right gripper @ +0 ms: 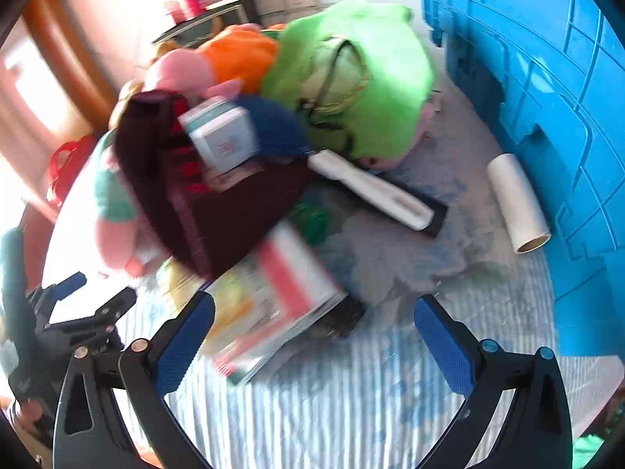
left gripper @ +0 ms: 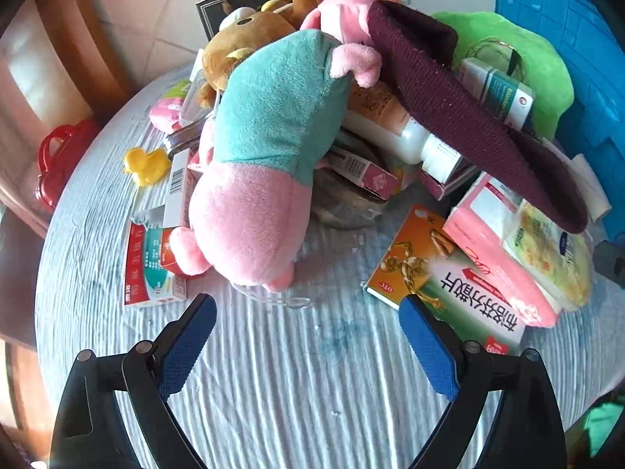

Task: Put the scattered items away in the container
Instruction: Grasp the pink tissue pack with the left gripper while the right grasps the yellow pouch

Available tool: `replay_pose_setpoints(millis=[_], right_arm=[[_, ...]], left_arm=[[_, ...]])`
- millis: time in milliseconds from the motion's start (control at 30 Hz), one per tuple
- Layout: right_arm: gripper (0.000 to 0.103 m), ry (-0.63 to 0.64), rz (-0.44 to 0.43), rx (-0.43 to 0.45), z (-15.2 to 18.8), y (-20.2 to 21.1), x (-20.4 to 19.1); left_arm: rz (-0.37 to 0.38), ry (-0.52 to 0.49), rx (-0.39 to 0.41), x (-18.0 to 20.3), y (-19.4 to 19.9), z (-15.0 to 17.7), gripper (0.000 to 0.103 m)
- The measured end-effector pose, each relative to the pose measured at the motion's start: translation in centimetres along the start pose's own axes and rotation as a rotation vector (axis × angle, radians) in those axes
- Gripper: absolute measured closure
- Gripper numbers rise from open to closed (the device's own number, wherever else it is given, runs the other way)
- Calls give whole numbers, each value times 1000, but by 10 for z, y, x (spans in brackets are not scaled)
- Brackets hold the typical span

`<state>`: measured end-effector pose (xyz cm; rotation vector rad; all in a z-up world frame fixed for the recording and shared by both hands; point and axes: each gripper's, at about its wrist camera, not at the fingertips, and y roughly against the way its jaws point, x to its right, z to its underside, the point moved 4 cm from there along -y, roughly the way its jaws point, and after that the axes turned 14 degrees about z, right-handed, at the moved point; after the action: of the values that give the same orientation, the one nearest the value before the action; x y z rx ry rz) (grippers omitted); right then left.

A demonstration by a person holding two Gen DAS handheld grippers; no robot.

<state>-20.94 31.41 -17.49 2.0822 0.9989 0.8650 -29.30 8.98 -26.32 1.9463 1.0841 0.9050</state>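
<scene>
- The desk (left gripper: pixel 297 371) is round with a wrinkly pale striped cloth; the near part between both sets of fingers is bare cloth, and the edge curves away on the left.
- The blue crate (right gripper: pixel 547 78) stands at the right side of the desk, its ribbed wall just right of the pile. In the left wrist view it's at far right (left gripper: pixel 566 39).
- The pile sits mid-desk, straight ahead of both grippers. Biggest thing in it is the pink and teal plush (left gripper: pixel 265 148), lying lengthwise with its pink end nearest the left hand-held gripper (left gripper: pixel 306 312), close but apart.
- A dark maroon knit piece (left gripper: pixel 461 117) drapes diagonally across the pile's right side; a green plush (right gripper: pixel 367 78) lies behind it, near the crate.
- Left hand-held gripper: jaws spread wide, nothing between them.
- Right hand-held gripper (right gripper: pixel 314 312): also wide open and empty, with a blurry stack of flat boxes (right gripper: pixel 281 305) just past its left finger.
- An orange and green medicine box (left gripper: pixel 441 277) lies flat at the pile's near right, touching the left gripper's right finger tip or just behind it, can't tell.
- A white cardboard roll (right gripper: pixel 517 203) lies on the cloth right beside the crate wall, with open cloth between it and the pile.
- A small yellow duck (left gripper: pixel 145 164) sits on the far left, apart from the pile.
</scene>
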Motion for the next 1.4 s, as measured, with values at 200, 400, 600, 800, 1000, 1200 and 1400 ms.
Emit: replay_pose_setpoints(millis=[200,400,600,800,1000,1200,1400], right_arm=[[0,124,15,12,6,3,-24],[30,226,-10,45,-2,4,-37],[26,335,2,58,-4,-12,-56],[59,294,28,69,-6,-7,-33],[62,164,1,21,-6,-6,12],[63,72,27,16,8,-3,47],[65,12,97,-27,22,-18,83]], left_arm=[[76,15,19,15,10,3,7],[59,33,18,12,3,-4,7],[59,62,9,3,8,4,7],[82,39,-10,26,2,7,7],[106,9,7,52,5,-3,8],[176,10,2,79,-1,-13,10],[241,9,1,121,-8,-30,10]])
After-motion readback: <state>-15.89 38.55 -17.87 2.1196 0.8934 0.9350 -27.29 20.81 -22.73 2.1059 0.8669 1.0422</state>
